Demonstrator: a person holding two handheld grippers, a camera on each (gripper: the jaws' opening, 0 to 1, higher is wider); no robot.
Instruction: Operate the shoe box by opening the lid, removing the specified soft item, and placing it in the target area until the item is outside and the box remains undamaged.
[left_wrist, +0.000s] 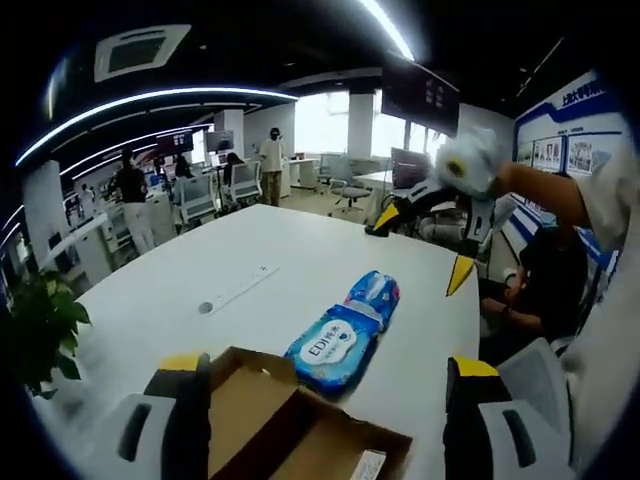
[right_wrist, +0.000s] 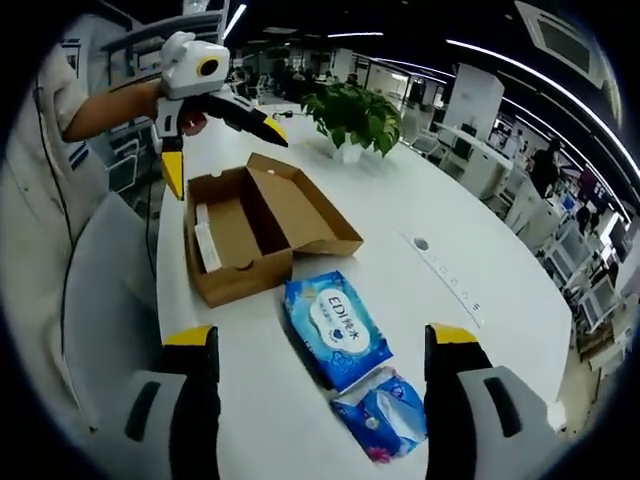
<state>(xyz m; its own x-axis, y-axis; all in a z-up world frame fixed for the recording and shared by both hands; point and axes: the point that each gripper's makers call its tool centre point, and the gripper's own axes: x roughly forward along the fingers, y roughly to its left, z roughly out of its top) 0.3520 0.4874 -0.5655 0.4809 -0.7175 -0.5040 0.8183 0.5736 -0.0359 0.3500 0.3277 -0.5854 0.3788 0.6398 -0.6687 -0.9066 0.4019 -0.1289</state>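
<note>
- Left gripper view: the left gripper (left_wrist: 325, 395) rides low, its yellow-tipped black jaws spread wide apart with nothing between them but air.
- Just past those jaws sits the brown cardboard shoe box (left_wrist: 290, 425), open, its inside showing at the bottom of the view, on the white table (left_wrist: 180, 290).
- Beyond the box's far corner lies the soft item, a blue wet-wipes pack (left_wrist: 335, 345) with a white label, flat on the table and outside the box.
- Touching its far end is a smaller blue packet (left_wrist: 374, 291).
- Up on the right the right gripper (left_wrist: 425, 235) hangs above the table, jaws parted wide, holding nothing.
- Office chairs and people stand well off in the background.

- Right gripper view: the right gripper (right_wrist: 320, 365) is released too, jaws wide, and between them in the picture lie the wet-wipes pack (right_wrist: 337, 325) and the smaller blue packet (right_wrist: 385, 418); I cannot tell whether the jaws touch either.
- The shoe box (right_wrist: 255, 235) stands just beyond the pack, lid flipped back and lying open, a white strip of paper inside along one wall.
- The left gripper (right_wrist: 225, 150) hovers over the box's far side, gripped by a person's hand, its jaws splayed and empty.
- A potted plant (right_wrist: 350, 120) sits on the table (right_wrist: 450, 260) beyond the box.
</note>
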